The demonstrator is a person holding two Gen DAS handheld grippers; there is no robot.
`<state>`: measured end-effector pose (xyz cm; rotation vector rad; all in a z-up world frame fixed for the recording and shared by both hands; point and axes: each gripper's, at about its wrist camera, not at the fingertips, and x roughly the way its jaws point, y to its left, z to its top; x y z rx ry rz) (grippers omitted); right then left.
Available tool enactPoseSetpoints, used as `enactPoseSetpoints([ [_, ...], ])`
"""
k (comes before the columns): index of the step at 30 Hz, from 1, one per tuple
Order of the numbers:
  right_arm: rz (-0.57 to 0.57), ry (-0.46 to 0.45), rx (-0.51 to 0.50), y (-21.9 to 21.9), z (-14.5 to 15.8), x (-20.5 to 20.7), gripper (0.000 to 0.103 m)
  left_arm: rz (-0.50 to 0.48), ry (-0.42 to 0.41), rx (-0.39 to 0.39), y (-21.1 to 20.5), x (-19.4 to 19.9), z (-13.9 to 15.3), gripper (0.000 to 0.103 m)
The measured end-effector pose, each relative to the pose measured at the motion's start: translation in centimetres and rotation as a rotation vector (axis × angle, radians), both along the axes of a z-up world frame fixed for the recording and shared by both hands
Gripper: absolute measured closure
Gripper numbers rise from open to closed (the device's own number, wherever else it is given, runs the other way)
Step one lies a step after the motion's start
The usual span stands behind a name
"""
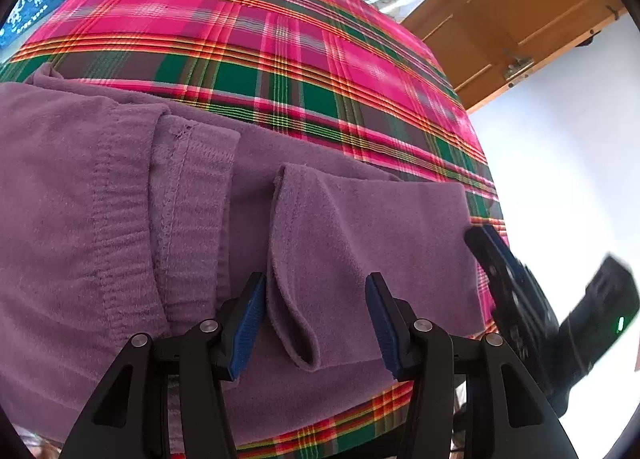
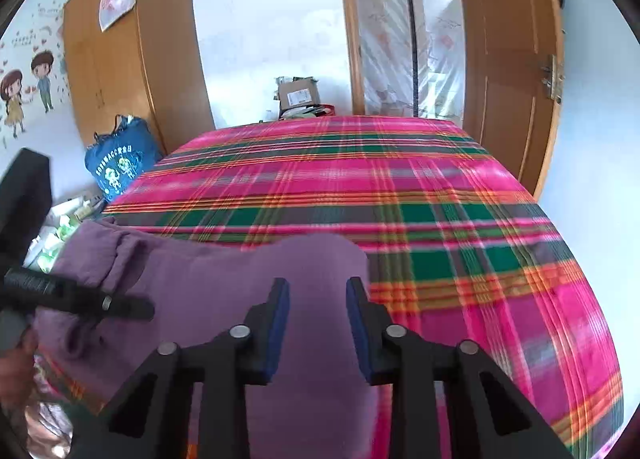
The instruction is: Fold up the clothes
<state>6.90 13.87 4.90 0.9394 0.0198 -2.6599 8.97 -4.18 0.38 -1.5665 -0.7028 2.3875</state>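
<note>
Left wrist view: a plaid-covered bed [image 1: 280, 59] is shown, with a purple fleece garment [image 1: 100, 187] spread on it. The left gripper [image 1: 316, 323] is held wide, a raised fold [image 1: 292, 291] between its jaws, ungripped. Right wrist view: the right gripper [image 2: 318, 323], partly open, frames the garment's edge; contact cannot be told. The fleece is judged soft, light, limp; hems or folds are best gripped.

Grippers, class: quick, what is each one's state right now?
Left gripper: open, over a fold of the purple garment.
Right gripper: open, purple fabric between its jaws, not pinched.
</note>
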Motion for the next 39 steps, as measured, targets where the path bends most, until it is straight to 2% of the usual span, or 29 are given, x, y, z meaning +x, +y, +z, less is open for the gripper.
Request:
enactPoseSetpoints([
  [6, -0.07, -0.132, 0.009, 0.6, -1.6, -3.3, 0.077, -0.005, 0.0, 0.0, 0.0, 0.4, -0.1, 0.05],
  [12, -0.076, -0.156, -0.055, 1.9, -2.5, -3.5, 0.077, -0.009, -0.008, -0.017, -0.1, 1.0, -0.1, 0.05],
  [15, -0.08, -0.139, -0.085, 2.5, -2.0, -2.7, 0.077, -0.007, -0.007, -0.025, -0.1, 1.3, -0.1, 0.05],
  [21, -0.027, -0.031, -0.114, 4.8, -0.5, 1.7, 0.077, -0.002, -0.018, -0.007, -0.2, 1.3, -0.2, 0.05],
  [22, -0.031, -0.023, -0.114, 5.3, -0.5, 2.5, 0.076, -0.002, -0.02, -0.006, -0.1, 1.3, -0.2, 0.05],
  [24, -0.028, -0.007, -0.118, 6.1, -0.6, 4.3, 0.065, 0.001, -0.02, -0.005, -0.1, 1.4, -0.2, 0.05],
  [27, 0.009, 0.031, -0.086, 6.0, -0.9, 6.6, 0.055, 0.003, -0.021, -0.002, -0.2, 1.4, -0.2, 0.05],
  [30, 0.047, 0.059, 0.017, 4.5, -1.6, 8.1, 0.054, 0.004, -0.022, 0.002, -0.3, 1.4, -0.2, 0.05],
  [33, 0.039, 0.056, 0.113, 3.1, -2.6, 8.4, 0.054, 0.007, -0.02, 0.004, -0.3, 1.6, -0.2, 0.05],
  [39, -0.027, 0.04, 0.158, 2.7, -3.6, 7.3, 0.054, 0.008, -0.019, 0.001, -0.3, 1.6, -0.2, 0.05],
])
